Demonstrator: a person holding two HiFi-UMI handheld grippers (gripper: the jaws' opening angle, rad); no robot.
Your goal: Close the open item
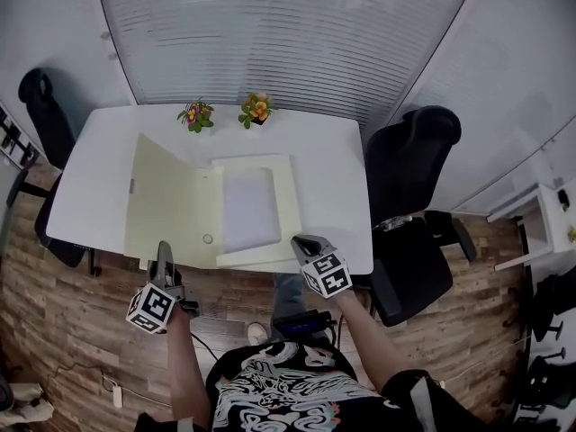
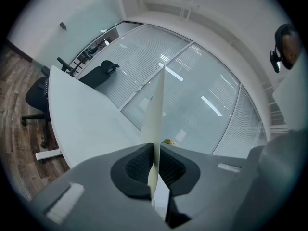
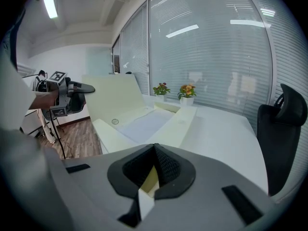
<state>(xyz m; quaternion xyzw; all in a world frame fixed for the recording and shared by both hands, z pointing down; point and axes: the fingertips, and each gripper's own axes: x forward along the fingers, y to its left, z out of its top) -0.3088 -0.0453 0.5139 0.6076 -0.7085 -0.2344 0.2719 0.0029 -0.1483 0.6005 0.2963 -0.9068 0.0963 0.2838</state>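
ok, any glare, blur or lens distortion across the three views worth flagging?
Head view: strong fisheye, the table and the blinds bow; lighting even. Left gripper view: black vignette at the corners, ceiling-light streaks reflected on the window, file lid seen edge-on, slightly soft up close. Right gripper view: same vignette, streaks on the window, ceiling lamp blown out.

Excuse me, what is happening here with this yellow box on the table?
A person holds a gripper in each hand and works on an open pale yellow box file that lies on the white table. The left gripper is shut on the free edge of the cover, which is tilted up off the table. The right gripper is shut on the box file's near right corner. The box file is not yet closed.
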